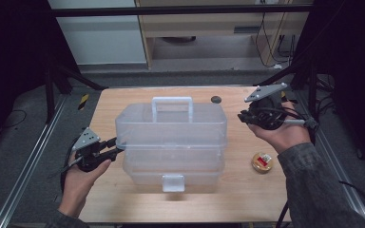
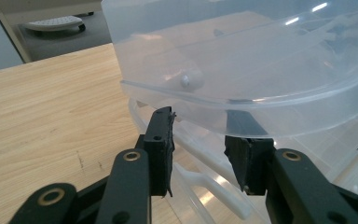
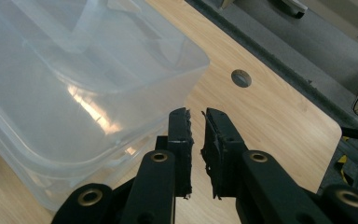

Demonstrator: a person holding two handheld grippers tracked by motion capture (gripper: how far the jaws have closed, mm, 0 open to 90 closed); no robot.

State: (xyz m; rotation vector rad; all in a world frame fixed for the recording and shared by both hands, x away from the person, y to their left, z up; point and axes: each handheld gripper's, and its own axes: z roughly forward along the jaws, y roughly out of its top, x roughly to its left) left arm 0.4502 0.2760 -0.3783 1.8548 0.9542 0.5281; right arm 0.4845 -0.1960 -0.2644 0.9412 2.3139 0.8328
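Observation:
A clear plastic storage box stands in the middle of the wooden table (image 1: 123,204). Its deep lid (image 1: 171,126) carries a handle (image 1: 172,102) and hangs raised above the base (image 1: 171,168). The base has a front latch (image 1: 173,183). My left gripper (image 1: 118,145) is at the lid's left edge. In the left gripper view its jaws (image 2: 200,116) stand apart under the lid's rim (image 2: 186,93), which lies across their tips with a gap down to the base rim. My right gripper (image 1: 241,116) hovers right of the box, its jaws (image 3: 196,113) nearly together with nothing between them.
A small round tin with a red label (image 1: 262,162) lies on the table near the right forearm. A dark cable hole (image 1: 216,99) sits at the far edge, also the hole (image 3: 241,78) beyond the right jaws. Metal frame rails run along both table sides.

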